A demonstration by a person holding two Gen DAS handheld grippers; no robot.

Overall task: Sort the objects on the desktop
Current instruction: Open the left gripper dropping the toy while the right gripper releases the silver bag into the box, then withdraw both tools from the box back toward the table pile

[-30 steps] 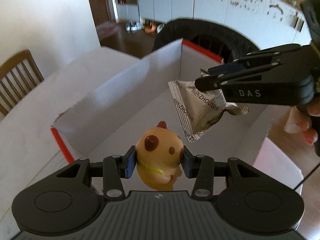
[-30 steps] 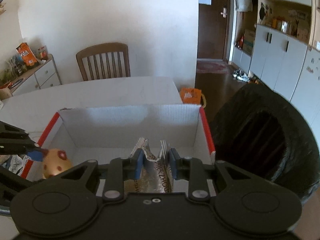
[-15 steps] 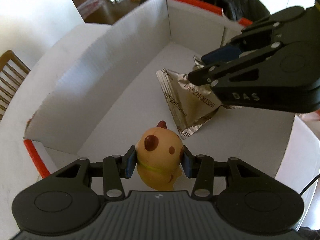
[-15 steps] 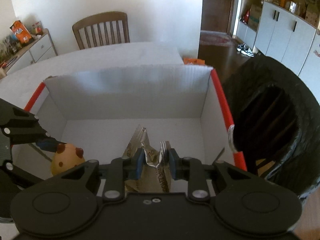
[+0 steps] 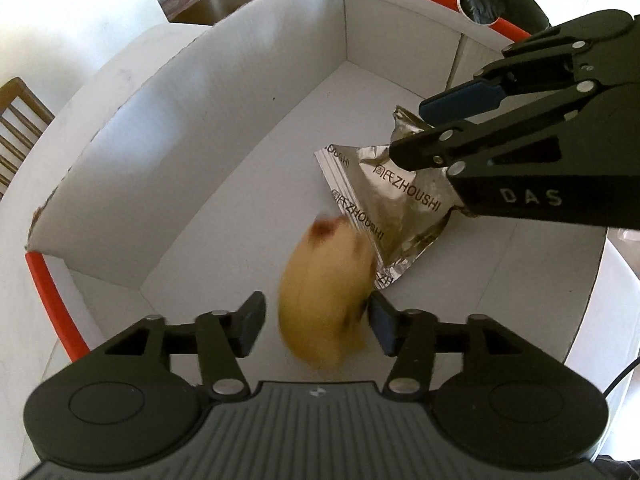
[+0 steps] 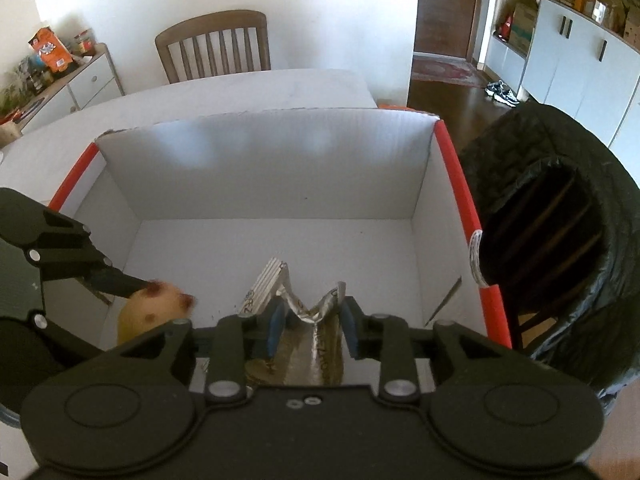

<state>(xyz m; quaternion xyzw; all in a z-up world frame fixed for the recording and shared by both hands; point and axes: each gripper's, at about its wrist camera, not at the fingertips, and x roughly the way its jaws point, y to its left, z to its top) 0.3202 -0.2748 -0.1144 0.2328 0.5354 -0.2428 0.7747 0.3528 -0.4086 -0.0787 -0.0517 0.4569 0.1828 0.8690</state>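
Both grippers hang inside a white cardboard box (image 5: 256,92) with red-taped rims. My left gripper (image 5: 316,324) is open; the yellow spotted toy figure (image 5: 328,292) is blurred between its spread fingers, touching only the right pad. The toy also shows in the right wrist view (image 6: 154,312) at the left. My right gripper (image 6: 310,326) has its fingers spread, and the crumpled silver snack packet (image 6: 304,304) sits loose between them. In the left wrist view the packet (image 5: 400,204) lies on the box floor under the right gripper (image 5: 416,128).
A black bin with a dark liner (image 6: 560,240) stands right of the box. The box sits on a white table (image 6: 240,92) with a wooden chair (image 6: 212,44) behind it. A sideboard with snack bags (image 6: 52,60) is at far left.
Both grippers lowered into the box and opened. The left one released the toy, which now drops blurred; the right one's fingers spread off the silver packet.
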